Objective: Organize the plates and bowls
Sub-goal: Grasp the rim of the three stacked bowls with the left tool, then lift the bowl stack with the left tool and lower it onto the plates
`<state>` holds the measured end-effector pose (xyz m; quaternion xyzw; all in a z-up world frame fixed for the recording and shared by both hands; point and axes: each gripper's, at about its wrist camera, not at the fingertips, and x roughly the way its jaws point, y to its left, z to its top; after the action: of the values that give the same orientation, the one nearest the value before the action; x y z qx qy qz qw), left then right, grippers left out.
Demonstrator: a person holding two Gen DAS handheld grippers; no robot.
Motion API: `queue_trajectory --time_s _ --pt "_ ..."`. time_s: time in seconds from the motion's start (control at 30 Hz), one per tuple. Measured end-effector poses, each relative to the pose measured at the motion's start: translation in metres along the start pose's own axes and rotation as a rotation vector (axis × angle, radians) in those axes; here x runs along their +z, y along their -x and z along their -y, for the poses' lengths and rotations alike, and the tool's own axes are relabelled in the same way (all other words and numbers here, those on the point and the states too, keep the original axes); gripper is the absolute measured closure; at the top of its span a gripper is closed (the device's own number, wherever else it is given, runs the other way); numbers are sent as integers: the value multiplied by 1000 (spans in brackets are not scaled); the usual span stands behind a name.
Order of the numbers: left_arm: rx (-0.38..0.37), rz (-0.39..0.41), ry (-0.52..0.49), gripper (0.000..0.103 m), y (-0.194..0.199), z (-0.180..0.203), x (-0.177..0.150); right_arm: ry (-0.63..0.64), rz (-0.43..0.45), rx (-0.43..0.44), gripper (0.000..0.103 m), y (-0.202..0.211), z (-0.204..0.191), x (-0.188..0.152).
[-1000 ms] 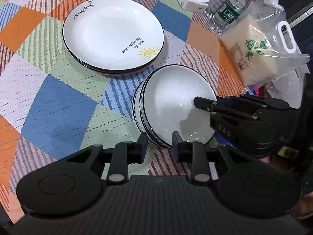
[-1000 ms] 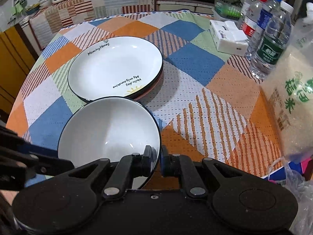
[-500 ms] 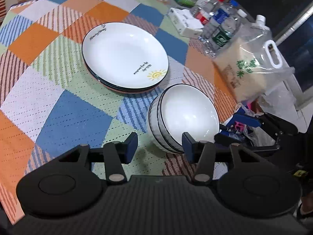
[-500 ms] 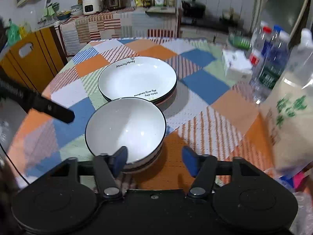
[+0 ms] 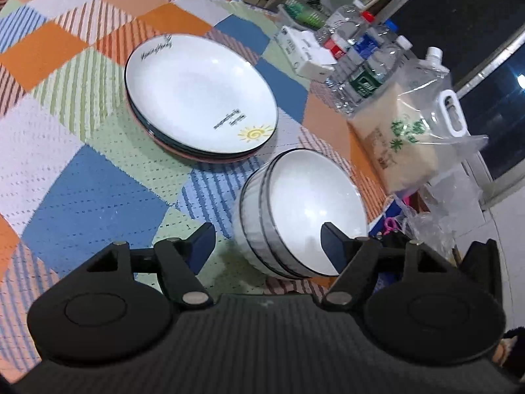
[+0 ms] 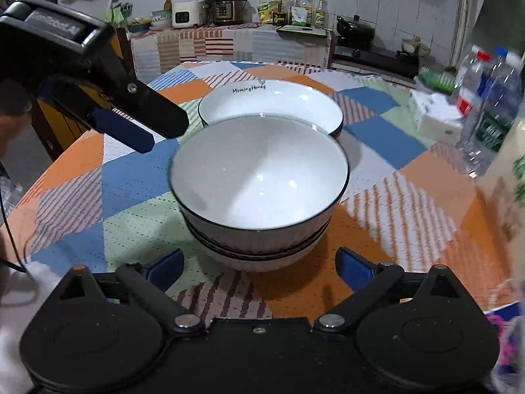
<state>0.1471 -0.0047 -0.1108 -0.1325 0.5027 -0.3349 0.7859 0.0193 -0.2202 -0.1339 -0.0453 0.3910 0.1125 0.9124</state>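
Observation:
A stack of white bowls with dark rims (image 5: pixel 305 210) (image 6: pixel 259 170) stands on the patchwork tablecloth, near the table's right edge. Behind it lies a stack of white plates (image 5: pixel 200 98) (image 6: pixel 272 101); the top plate has a sun drawing and lettering. My left gripper (image 5: pixel 267 243) (image 6: pixel 137 121) hovers beside the bowls, jaws opening, pads touching nothing. My right gripper (image 6: pixel 259 267) sits just in front of the bowl stack, its jaws opening wide, and no pad touches the bowls.
Several water bottles (image 5: pixel 364 65) (image 6: pixel 489 111), a white tissue box (image 5: pixel 305 52) (image 6: pixel 433 115) and a clear bag of rice (image 5: pixel 403 138) crowd the right side of the table. Plastic bags (image 5: pixel 436 226) hang past the table's edge. A kitchen counter (image 6: pixel 236 39) stands behind.
Both grippers let go of the top bowl's rim, opened and drew back. The bowl now rests nested and level on the stack.

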Motion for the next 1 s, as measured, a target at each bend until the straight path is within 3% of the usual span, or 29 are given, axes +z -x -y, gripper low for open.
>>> queue_trajectory --time_s 0.33,0.5,0.7,1.0 --pt "-94 23 120 35 -37 -18 -2 22 65 50 3 -38 6 -18" --pt "-99 -20 212 52 -57 -29 -9 33 88 68 3 -48 0 -18" --pt "-69 -23 180 59 -61 -25 -12 -35 89 70 1 -50 1 -10" --pt "-11 -84 91 59 -56 -10 -14 6 63 109 2 -51 -2 -8"
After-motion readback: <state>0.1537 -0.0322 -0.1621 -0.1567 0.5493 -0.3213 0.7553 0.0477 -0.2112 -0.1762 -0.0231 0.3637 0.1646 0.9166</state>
